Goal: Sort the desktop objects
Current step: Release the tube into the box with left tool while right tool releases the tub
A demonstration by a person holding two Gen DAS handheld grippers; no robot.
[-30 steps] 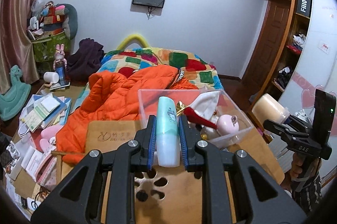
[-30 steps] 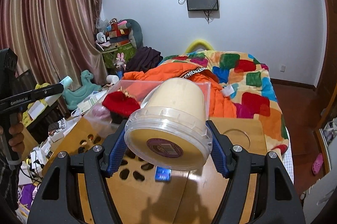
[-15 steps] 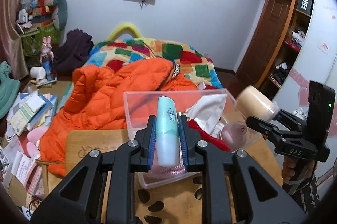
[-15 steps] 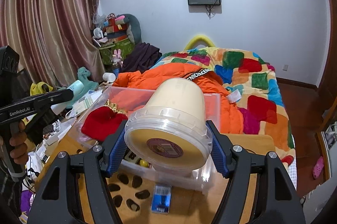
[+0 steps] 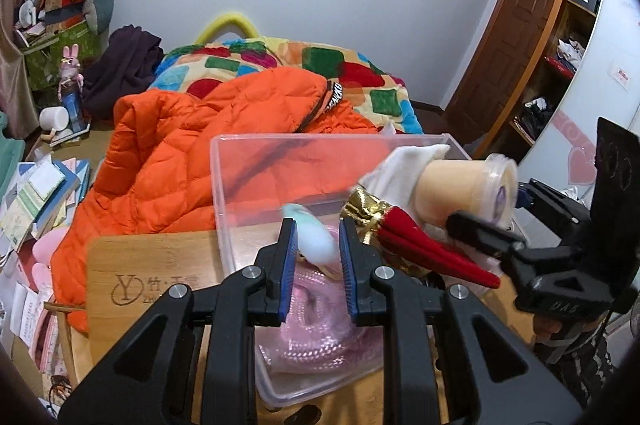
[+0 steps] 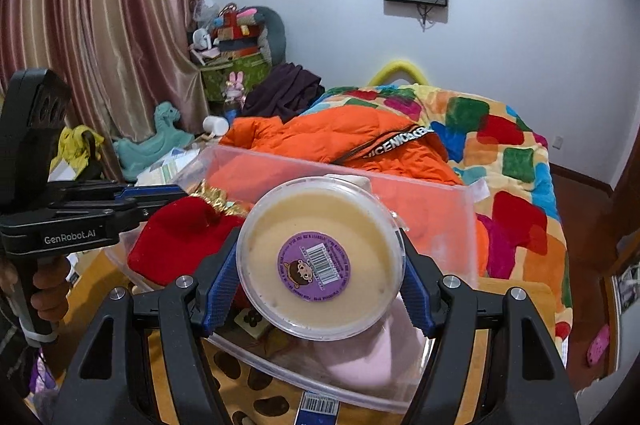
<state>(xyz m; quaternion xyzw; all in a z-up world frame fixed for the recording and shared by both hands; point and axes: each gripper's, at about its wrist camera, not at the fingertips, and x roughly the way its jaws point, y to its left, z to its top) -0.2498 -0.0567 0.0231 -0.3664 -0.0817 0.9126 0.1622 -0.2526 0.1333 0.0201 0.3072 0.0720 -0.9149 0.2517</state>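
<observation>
My left gripper point(image 5: 318, 265) is shut on a pale teal bottle point(image 5: 316, 241), which looks blurred and leans away to the left, low over the clear plastic box point(image 5: 224, 185). My right gripper point(image 6: 320, 281) is shut on a cream tub with a purple label point(image 6: 320, 265) and holds it bottom-first above the box's near rim point(image 6: 468, 225). In the left wrist view the tub point(image 5: 468, 185) and right gripper point(image 5: 492, 205) hang over the box's right side. Inside lie a red pouch with gold trim point(image 5: 420, 249), a white cloth point(image 5: 400, 165) and a pink item point(image 5: 320, 325).
The box stands on a wooden table with cut-out holes point(image 5: 152, 265). A small blue packet point(image 6: 318, 409) lies on the table before the box. Behind are an orange jacket point(image 5: 180, 165) and a colourful bed point(image 6: 500, 145). Books point(image 5: 36, 193) are piled at the left.
Both grippers came forward and down, from in front of the box to over it. The bottle, upright before, now leans and blurs between the left pads. The tub's base tipped toward the camera.
</observation>
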